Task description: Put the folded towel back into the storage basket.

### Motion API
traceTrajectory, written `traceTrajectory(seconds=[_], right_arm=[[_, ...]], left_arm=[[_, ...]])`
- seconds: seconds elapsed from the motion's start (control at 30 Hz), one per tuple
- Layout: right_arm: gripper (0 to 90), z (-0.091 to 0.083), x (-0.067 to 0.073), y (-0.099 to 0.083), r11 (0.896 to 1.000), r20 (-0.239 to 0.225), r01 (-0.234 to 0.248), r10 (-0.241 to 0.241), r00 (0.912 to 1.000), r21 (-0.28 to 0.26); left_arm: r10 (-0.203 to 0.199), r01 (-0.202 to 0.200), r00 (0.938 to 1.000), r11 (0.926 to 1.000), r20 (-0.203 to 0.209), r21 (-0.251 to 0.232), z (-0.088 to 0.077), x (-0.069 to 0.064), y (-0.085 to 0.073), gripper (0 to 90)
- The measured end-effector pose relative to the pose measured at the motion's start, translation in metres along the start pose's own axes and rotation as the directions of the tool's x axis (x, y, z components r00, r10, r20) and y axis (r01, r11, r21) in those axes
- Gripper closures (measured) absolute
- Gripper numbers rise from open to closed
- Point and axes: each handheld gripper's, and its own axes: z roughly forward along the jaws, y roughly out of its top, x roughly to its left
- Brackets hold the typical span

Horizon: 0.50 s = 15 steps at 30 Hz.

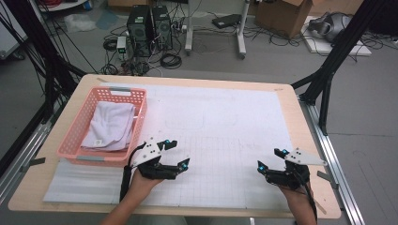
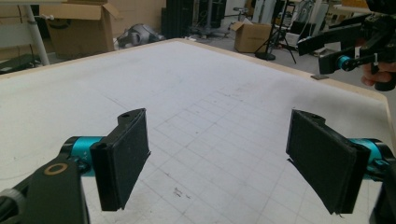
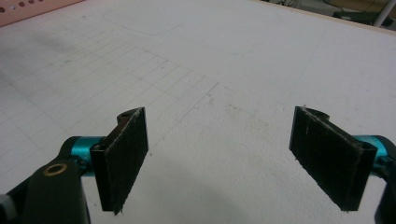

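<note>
My left gripper (image 1: 179,152) stands open just right of a pink plastic basket (image 1: 78,137), low over the white gridded mat (image 1: 220,122). A folded white towel (image 1: 111,124) lies inside the basket. Near the mat's front right corner my right gripper (image 1: 272,159) is open too. In the left gripper view the two black jaws of my left gripper (image 2: 217,165) stand wide apart with only bare mat between them, and the right gripper (image 2: 348,60) shows far off at the upper right. The right gripper view shows my right gripper (image 3: 219,163) open over bare mat, with the basket's edge (image 3: 28,11) at the top left.
The mat covers most of a wooden table (image 1: 300,117). Black frame posts (image 1: 328,70) stand at the table's right, and more dark posts (image 1: 42,70) at its left. Computer towers (image 1: 150,28), cables and cardboard boxes (image 1: 286,14) lie on the floor beyond.
</note>
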Motion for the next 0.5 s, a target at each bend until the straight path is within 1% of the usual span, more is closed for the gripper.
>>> traceTrajectory(seconds=[0.03,0.13,0.23,0.27,0.5], right_arm=[[18.5,0.0005,-0.0006,0.0002,1.000,0.000,0.010,-0.010,0.9999,-0.002],[18.4,0.0019,0.0000,0.0001,1.000,-0.003,0.014,-0.014,0.9999,0.003],[18.4,0.0021,-0.0002,0.0001,1.000,-0.004,0.014,-0.014,0.9999,0.003],[18.4,0.0020,-0.0007,-0.0001,1.000,-0.003,0.012,-0.012,0.9999,0.003],[18.4,0.0027,-0.0013,-0.0007,1.000,-0.003,0.010,-0.010,0.9999,0.009]], left_arm=[[0.000,0.000,1.0000,1.0000,0.000,0.000,0.0000,0.0000,0.0000,21.4],[-0.005,0.005,1.0000,1.0000,-0.005,0.001,0.0000,0.0010,-0.0017,21.4],[-0.012,0.012,0.9999,0.9999,-0.010,0.006,0.0005,0.0024,-0.0030,21.4],[-0.021,0.021,0.9997,0.9998,-0.014,0.007,0.0004,0.0041,-0.0040,21.4],[-0.039,0.040,0.9988,0.9992,-0.030,0.005,-0.0029,0.0096,-0.0058,21.4]])
